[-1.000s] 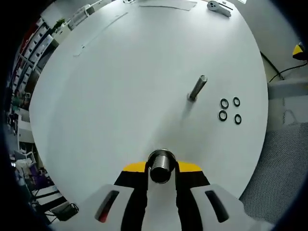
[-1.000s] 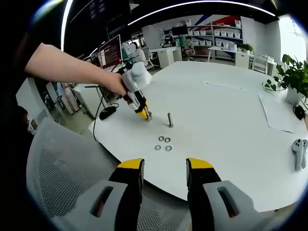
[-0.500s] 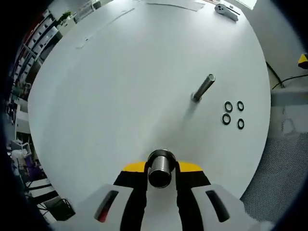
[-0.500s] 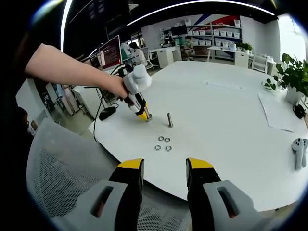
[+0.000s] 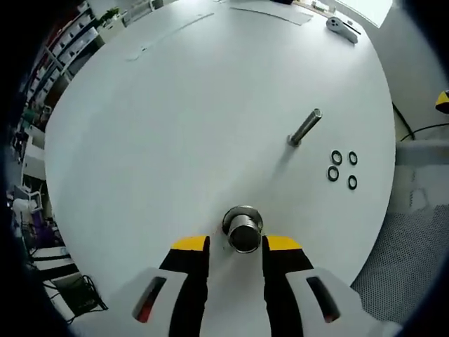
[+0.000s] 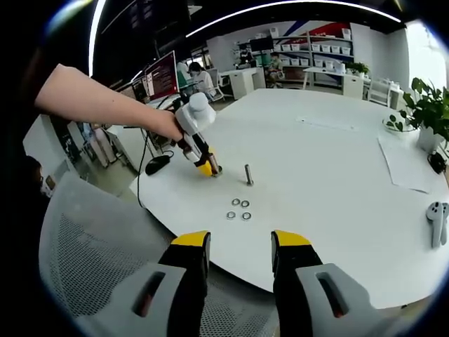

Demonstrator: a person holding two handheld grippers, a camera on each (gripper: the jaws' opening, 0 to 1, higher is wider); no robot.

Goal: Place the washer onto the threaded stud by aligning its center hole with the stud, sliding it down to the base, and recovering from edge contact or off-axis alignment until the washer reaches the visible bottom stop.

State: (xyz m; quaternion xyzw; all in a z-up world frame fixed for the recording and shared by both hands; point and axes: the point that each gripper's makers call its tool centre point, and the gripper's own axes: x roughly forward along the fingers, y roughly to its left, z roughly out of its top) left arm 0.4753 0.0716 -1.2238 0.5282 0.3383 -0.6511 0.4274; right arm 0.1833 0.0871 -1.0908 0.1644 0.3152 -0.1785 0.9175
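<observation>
Flanking a metal cylinder (image 5: 243, 230), the left claw (image 5: 235, 244) gapes; stud (image 5: 306, 127) and washers (image 5: 342, 169) lie beyond.

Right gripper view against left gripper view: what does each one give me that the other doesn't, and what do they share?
The right gripper view gives the person's arm holding the left gripper, the open right gripper above a mesh chair, a plant and a monitor. The left gripper view gives a close look down the left gripper's own open jaws, with a short metal cylinder standing just past them. Shared: the white table, the stud, four washers beside it, and a white controller.
</observation>
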